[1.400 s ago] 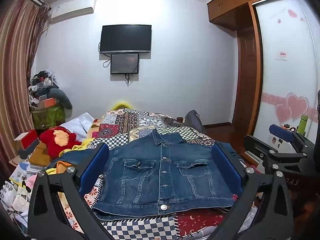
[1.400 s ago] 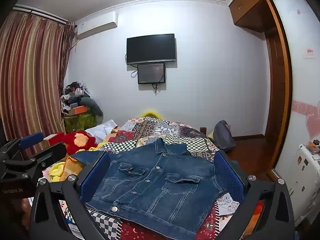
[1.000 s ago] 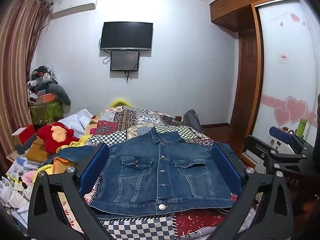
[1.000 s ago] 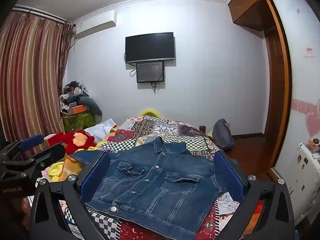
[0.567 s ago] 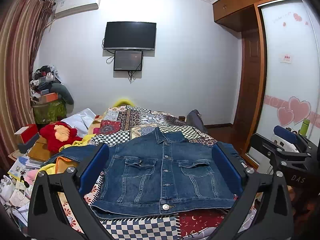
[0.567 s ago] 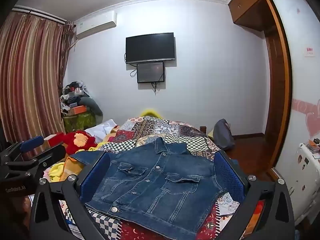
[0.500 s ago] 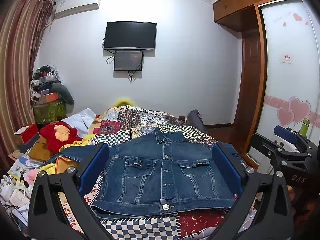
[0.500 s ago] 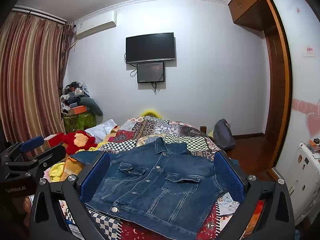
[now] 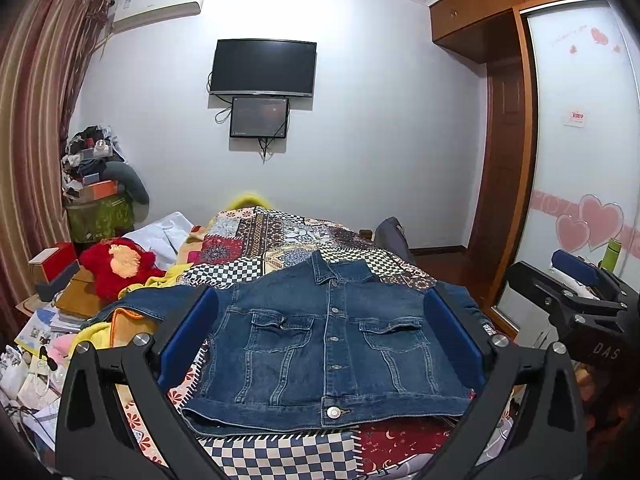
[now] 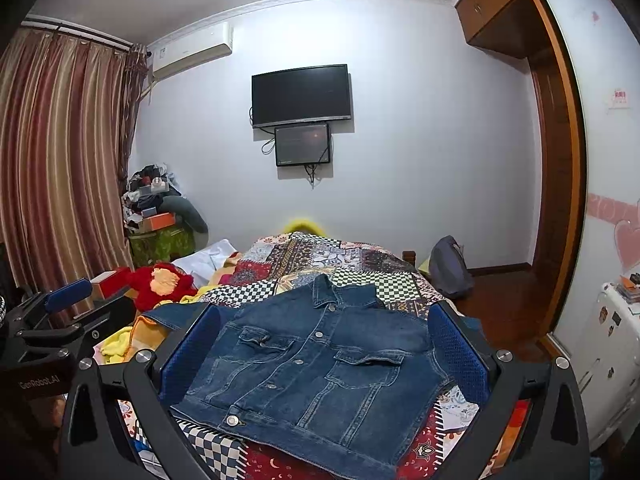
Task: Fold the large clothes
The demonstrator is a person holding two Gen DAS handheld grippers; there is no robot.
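Denim jacket flat on bed, ahead of both wide-apart grippers, untouched.

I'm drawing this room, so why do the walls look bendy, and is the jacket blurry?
Left wrist view: the fisheye lens bows the wardrobe and curtain, and the corners go black; the denim jacket looks sharp. Right wrist view: same bending and dark corners, the jacket is sharp.

Matt denim jacket, patchwork cloth quilt; glossy wood wardrobe
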